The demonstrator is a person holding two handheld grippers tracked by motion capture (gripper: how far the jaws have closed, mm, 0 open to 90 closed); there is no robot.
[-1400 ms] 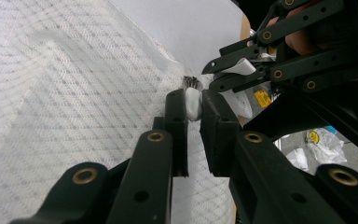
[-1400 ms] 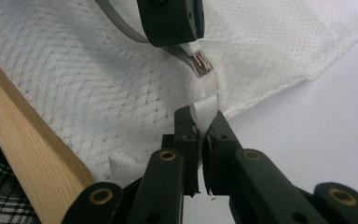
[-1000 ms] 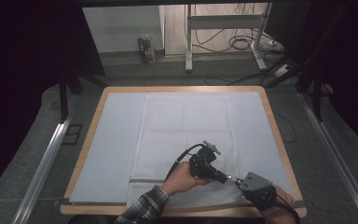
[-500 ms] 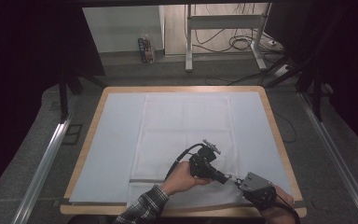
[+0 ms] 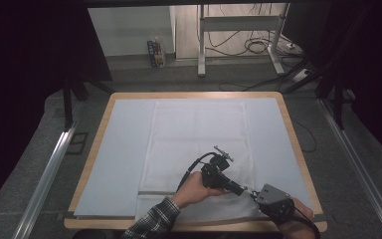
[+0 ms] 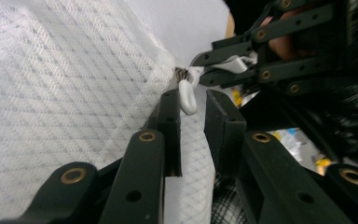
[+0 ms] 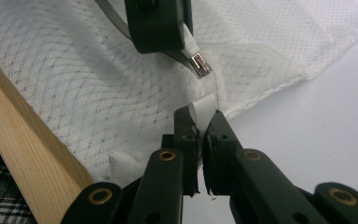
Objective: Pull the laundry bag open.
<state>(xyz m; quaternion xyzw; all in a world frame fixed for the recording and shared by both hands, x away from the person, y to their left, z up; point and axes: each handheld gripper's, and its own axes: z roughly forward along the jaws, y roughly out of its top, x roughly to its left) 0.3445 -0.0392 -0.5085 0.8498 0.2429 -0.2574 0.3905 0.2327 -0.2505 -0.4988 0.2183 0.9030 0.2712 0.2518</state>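
scene: white mesh bag (image 5: 199, 149) lying flat on the counter (image 5: 288, 124), its zipper corner at the near right | right claw (image 7: 199, 122): clamped on the white fabric tab (image 7: 204, 105) at the zipper end | left claw (image 6: 192, 109): jaws just easing apart, white zipper pull (image 6: 187, 95) between them, pads not pressing it

right claw (image 5: 253, 193) tips small, forearms cropped
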